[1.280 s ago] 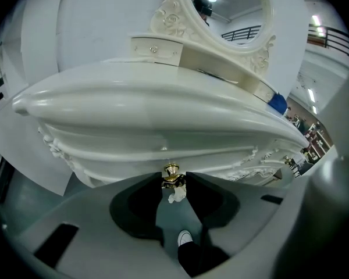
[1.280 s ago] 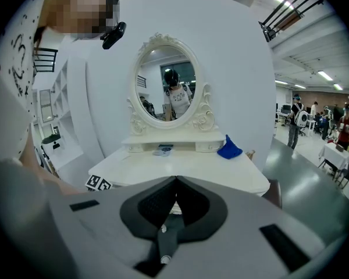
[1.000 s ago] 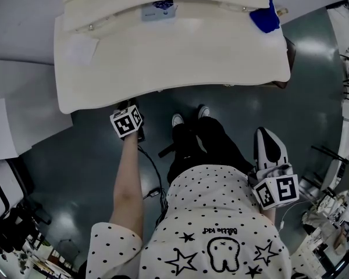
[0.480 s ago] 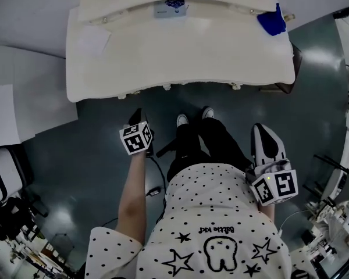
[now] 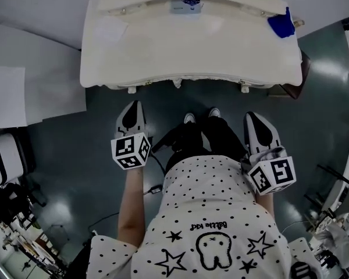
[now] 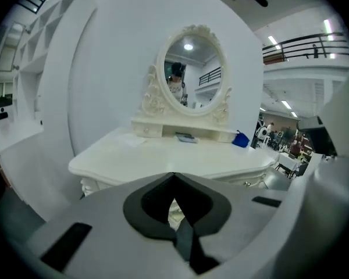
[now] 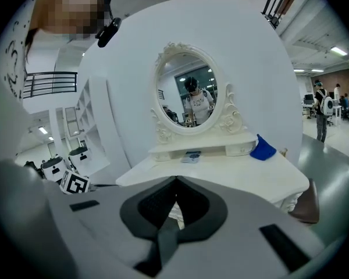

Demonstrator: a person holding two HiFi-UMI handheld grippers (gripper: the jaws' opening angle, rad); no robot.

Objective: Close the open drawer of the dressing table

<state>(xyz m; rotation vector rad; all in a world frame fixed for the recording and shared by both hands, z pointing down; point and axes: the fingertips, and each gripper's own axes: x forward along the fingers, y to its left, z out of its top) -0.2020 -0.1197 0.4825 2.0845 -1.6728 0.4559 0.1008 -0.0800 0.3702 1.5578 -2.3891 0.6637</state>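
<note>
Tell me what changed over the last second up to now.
The left tool drew back from the front edge of the dressing table toward the person; its jaws are now together, empty. The right tool stayed at the person's side, shut; nothing on the tabletop moved.

We're in a big open lab hall, not a home. The dressing table [image 5: 186, 51] and oval mirror [image 7: 193, 95] stand against a bare white partition [image 6: 104, 68]. Far right: a mezzanine railing [image 6: 296, 42] and strip lights [image 6: 327, 27]. Equipment clutter [image 5: 14, 231] edges the glossy floor [image 5: 75, 156].
</note>
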